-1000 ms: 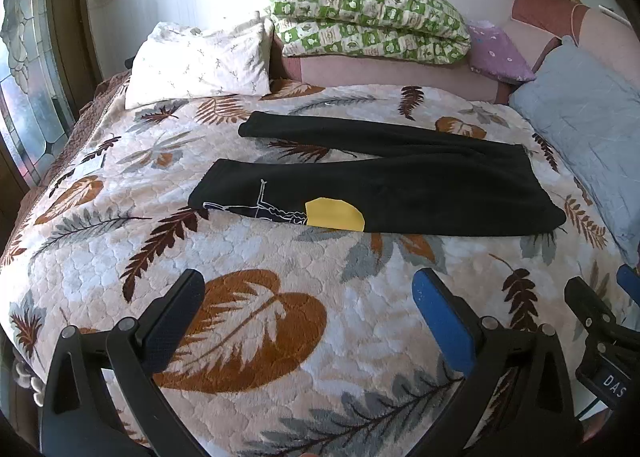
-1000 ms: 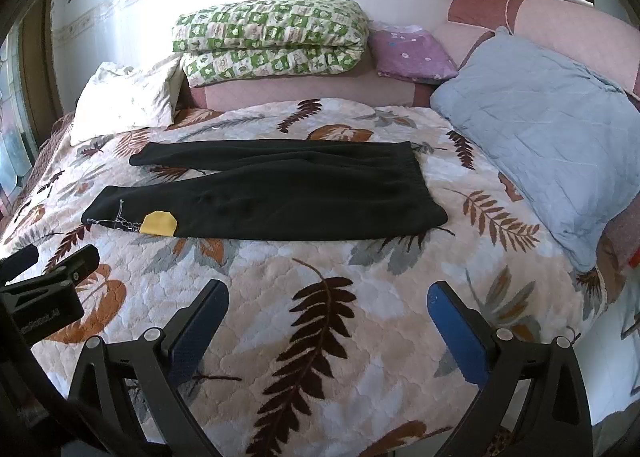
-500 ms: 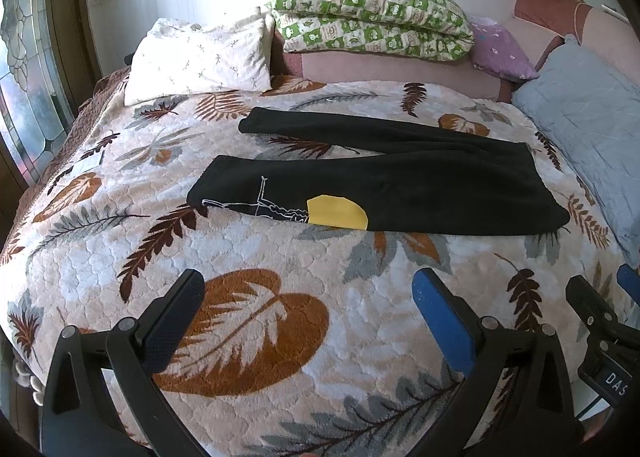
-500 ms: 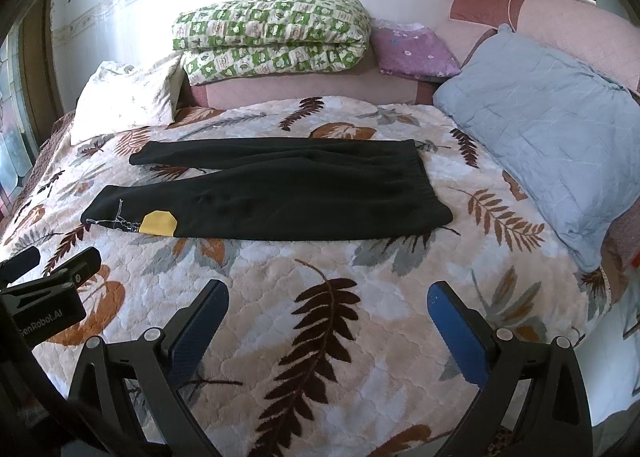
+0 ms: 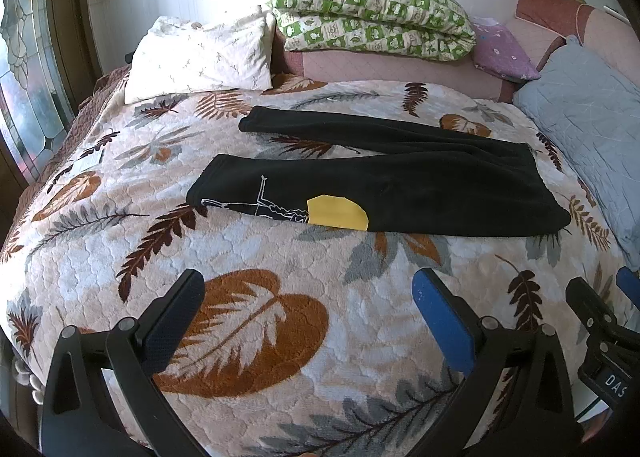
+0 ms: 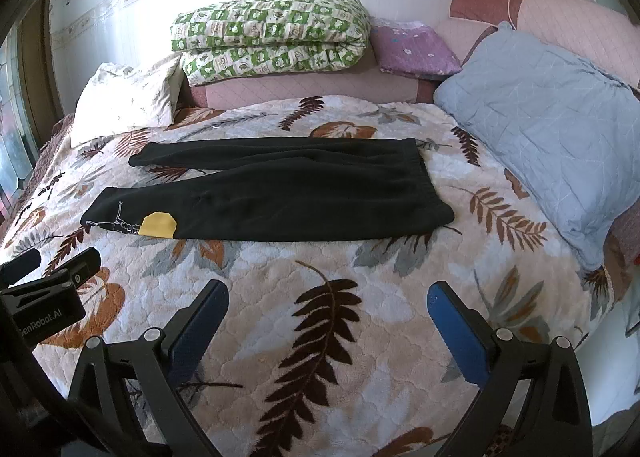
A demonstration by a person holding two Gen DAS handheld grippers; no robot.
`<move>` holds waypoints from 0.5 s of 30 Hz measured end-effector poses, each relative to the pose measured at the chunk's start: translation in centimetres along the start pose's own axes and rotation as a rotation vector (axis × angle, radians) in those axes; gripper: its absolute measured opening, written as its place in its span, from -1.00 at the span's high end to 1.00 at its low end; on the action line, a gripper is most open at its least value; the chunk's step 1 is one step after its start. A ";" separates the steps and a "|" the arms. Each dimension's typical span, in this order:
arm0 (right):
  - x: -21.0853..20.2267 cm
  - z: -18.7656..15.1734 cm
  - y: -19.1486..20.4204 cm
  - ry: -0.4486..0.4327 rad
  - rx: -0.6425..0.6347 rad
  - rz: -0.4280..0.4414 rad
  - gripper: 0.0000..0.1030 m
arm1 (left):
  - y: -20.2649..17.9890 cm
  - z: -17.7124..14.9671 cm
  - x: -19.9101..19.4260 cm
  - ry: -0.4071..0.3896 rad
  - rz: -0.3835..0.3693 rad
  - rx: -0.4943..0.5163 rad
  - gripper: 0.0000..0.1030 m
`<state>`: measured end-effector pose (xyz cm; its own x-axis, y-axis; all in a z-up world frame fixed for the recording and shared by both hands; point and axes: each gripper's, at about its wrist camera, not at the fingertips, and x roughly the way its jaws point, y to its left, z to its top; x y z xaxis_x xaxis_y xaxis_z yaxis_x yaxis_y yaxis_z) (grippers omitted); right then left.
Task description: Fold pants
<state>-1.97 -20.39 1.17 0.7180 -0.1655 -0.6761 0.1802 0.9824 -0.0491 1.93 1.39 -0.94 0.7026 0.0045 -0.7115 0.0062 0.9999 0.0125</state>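
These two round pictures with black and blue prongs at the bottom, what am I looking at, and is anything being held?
No robot here: a person holds a pair of tongs in each hand, each with a wide-angle camera looking out along its two fingers. One picture comes from the left tongs, the other from the right tongs. Both are open and hold nothing. They hover over the leaf-patterned bedspread. On it lie black pants spread flat, legs pointing left, waistband right, with a yellow patch near one cuff. They are to be folded, and are untouched. Behind them are a white pillow, a folded green quilt and a blue pillow.
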 end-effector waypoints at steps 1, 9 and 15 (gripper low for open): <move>-0.1 0.0 -0.1 0.002 0.001 0.001 -0.95 | 0.0 0.0 0.0 -0.001 0.001 0.000 -1.00; 0.4 0.0 0.1 0.004 0.001 0.002 -0.95 | 0.1 0.0 0.1 0.000 0.000 0.000 -1.00; 0.6 0.0 0.2 0.005 0.002 0.001 -0.95 | 0.0 -0.2 0.3 0.004 -0.002 -0.001 -1.00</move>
<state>-1.49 -20.30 0.72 0.7147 -0.1639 -0.6800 0.1806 0.9824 -0.0470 2.03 1.43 -1.30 0.6995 0.0029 -0.7146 0.0066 0.9999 0.0105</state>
